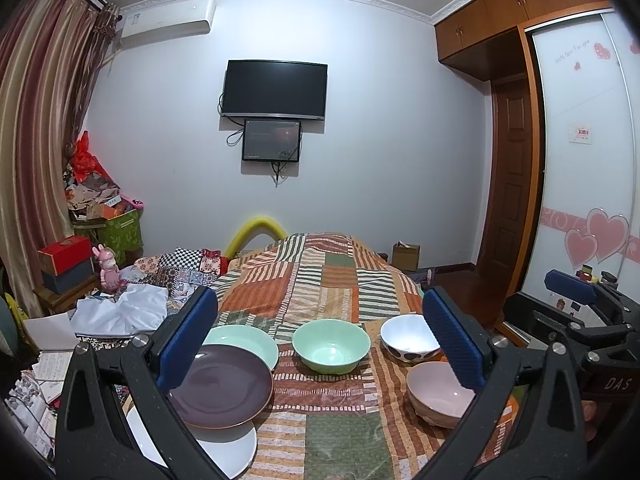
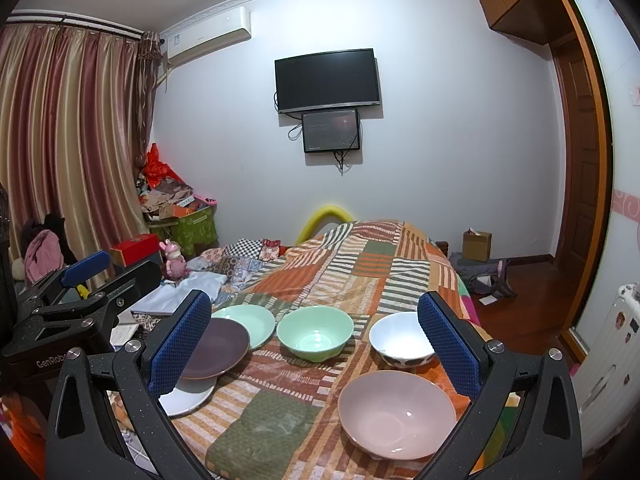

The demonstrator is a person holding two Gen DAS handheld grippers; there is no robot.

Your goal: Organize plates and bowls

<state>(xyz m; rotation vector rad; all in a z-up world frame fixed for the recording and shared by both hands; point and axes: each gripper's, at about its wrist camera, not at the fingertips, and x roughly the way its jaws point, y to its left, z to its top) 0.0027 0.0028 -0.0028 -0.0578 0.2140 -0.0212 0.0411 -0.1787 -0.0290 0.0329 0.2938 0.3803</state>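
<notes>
On the patchwork bedspread [image 1: 320, 280] lie a purple plate [image 1: 224, 388], a mint plate [image 1: 244, 342] behind it and a white plate [image 1: 224, 448] in front. A mint bowl [image 1: 331, 344], a white bowl with dark spots [image 1: 408, 338] and a pink bowl [image 1: 438, 394] stand to the right. My left gripper [image 1: 320, 340] is open and empty above them. My right gripper [image 2: 314, 344] is open and empty, with the pink bowl [image 2: 396, 414], white bowl [image 2: 400, 338], mint bowl [image 2: 315, 332], purple plate [image 2: 218, 346], mint plate [image 2: 250, 320] and white plate [image 2: 188, 396] before it.
Clothes and papers [image 1: 120, 312] lie left of the bedspread. Boxes and a pink toy [image 1: 107, 268] stand by the curtain [image 1: 36, 140]. A wardrobe [image 1: 584, 168] and door are to the right. A cardboard box [image 2: 476, 246] sits on the floor.
</notes>
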